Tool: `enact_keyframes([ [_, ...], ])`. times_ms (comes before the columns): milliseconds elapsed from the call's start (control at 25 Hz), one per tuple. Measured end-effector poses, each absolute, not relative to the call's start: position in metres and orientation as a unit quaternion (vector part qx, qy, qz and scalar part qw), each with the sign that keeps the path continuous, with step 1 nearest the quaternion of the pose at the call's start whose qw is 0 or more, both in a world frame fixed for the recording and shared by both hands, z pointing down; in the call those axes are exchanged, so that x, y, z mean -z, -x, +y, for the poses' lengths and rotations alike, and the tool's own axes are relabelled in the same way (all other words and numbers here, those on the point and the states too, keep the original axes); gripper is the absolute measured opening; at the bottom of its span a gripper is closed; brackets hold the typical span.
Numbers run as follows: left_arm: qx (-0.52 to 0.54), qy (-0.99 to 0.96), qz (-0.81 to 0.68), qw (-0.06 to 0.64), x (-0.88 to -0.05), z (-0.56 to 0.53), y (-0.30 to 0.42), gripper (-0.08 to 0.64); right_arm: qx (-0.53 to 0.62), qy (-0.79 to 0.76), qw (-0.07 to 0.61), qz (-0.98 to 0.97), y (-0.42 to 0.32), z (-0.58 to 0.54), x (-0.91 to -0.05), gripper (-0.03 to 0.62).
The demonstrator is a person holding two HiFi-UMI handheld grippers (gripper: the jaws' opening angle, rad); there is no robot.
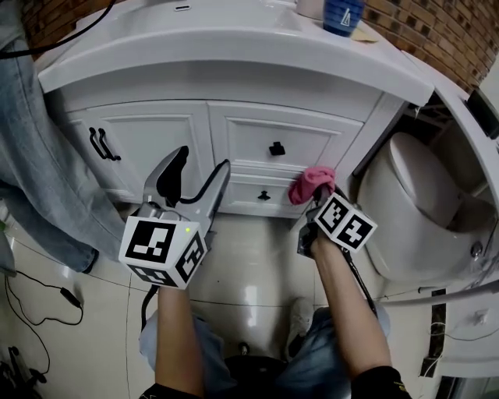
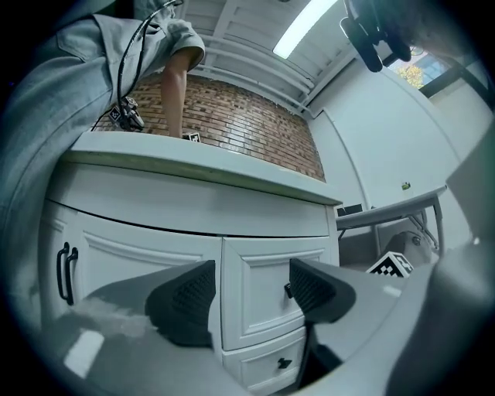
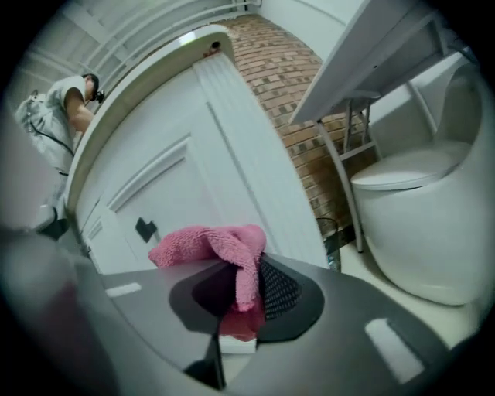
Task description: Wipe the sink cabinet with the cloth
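Note:
The white sink cabinet (image 1: 249, 136) fills the upper head view, with a door at left and two drawers at right. My right gripper (image 1: 318, 195) is shut on a pink cloth (image 1: 310, 182), whose bunched end presses against the right edge of the lower drawer. The pink cloth (image 3: 220, 246) hangs folded between the jaws in the right gripper view. My left gripper (image 1: 199, 173) is open and empty, held a little off the cabinet front below the seam between door and drawers. The left gripper (image 2: 247, 294) frames the upper drawer (image 2: 271, 286).
A white toilet (image 1: 421, 210) stands close on the right. A person in grey trousers (image 1: 39, 156) stands at the left by the cabinet. A blue bottle (image 1: 341, 15) sits on the countertop. Cables (image 1: 31, 300) lie on the tiled floor at lower left. My own legs are below.

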State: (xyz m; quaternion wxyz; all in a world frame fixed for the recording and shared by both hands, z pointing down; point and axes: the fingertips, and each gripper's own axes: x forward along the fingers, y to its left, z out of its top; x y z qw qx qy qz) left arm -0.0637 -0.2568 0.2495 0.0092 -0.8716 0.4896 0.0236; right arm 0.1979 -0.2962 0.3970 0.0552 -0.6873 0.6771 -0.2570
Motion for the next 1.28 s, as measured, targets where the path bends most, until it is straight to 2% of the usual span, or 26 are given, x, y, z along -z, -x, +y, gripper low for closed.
enact_keyframes([
  [120, -0.019, 0.864, 0.503, 0.012, -0.250, -0.257, 0.078, 0.302, 0.253, 0.586, 0.003, 0.770, -0.102, -0.304, -0.408, 0.054],
  [240, -0.022, 0.856, 0.516, 0.014, -0.247, -0.255, 0.089, 0.302, 0.199, 0.471, -0.044, 0.858, -0.004, -0.309, -0.410, 0.054],
  [400, -0.017, 0.855, 0.518, 0.011, -0.249, -0.255, 0.094, 0.299, 0.232, 0.434, 0.001, 0.871, 0.046, -0.320, -0.412, 0.052],
  [520, -0.007, 0.856, 0.516, 0.010, -0.251, -0.255, 0.098, 0.300, 0.269, 0.461, 0.009, 0.846, 0.032, -0.330, -0.421, 0.052],
  [680, 0.017, 0.867, 0.498, 0.024, -0.255, -0.254, 0.090, 0.301, 0.276, 0.515, 0.003, 0.812, -0.035, -0.329, -0.429, 0.054],
  [1000, -0.001, 0.876, 0.483, 0.001, -0.259, -0.256, 0.069, 0.301, 0.343, 0.628, 0.089, 0.693, -0.207, -0.303, -0.424, 0.054],
  [1120, -0.005, 0.880, 0.475, 0.003, -0.258, -0.253, 0.056, 0.301, 0.341, 0.640, 0.098, 0.682, -0.217, -0.300, -0.425, 0.054],
  [1280, -0.001, 0.876, 0.483, 0.001, -0.260, -0.254, 0.061, 0.301, 0.339, 0.608, 0.065, 0.715, -0.164, -0.303, -0.435, 0.054],
])
